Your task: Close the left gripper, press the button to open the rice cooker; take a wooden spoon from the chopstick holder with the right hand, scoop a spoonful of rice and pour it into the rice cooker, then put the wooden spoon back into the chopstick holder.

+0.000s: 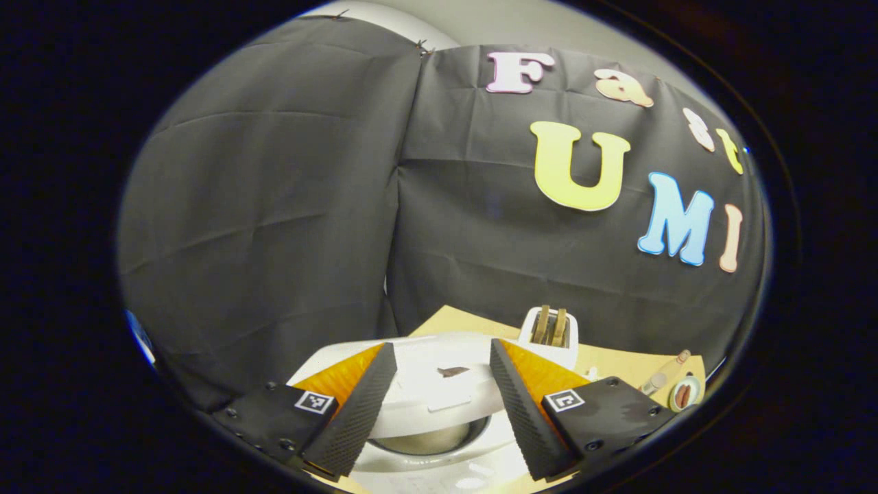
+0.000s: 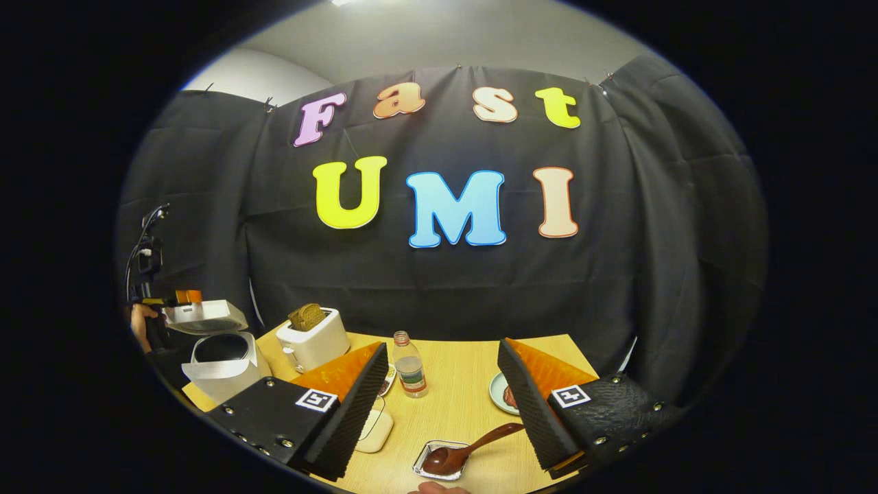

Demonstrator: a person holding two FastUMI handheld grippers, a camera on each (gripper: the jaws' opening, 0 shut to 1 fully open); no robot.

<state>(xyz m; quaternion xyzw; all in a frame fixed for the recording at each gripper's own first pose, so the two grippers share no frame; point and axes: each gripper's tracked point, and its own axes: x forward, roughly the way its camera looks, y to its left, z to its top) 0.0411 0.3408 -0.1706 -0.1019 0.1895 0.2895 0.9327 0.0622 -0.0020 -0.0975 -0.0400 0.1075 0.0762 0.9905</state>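
The rice cooker (image 2: 221, 367) sits at the left end of the counter (image 2: 473, 405), and its lid (image 2: 204, 317) stands up. So the first job, pressing the button, looks done. In the left gripper view the left gripper (image 1: 439, 391) hangs just above the open cooker, with the pot's round mouth (image 1: 426, 439) under it. Its jaws are spread apart and hold nothing.

The wooden spoon (image 2: 461, 453) is not in a holder. Its bowl rests in a small clear dish (image 2: 441, 458) near the front of the counter, and its handle points up to the right, close to the right gripper's (image 2: 446, 398) right finger. I cannot tell if the finger touches it. The right jaws are wide apart too, so they do not pinch the spoon.

I cannot tell if there is rice in the dish or in the pot, and I cannot pick out the chopstick holder.

I think the scooping, the pouring and putting the spoon back are left to do. A toaster (image 2: 314, 337), a water bottle (image 2: 410, 374) and a small plate (image 2: 504, 394) also stand on the counter.
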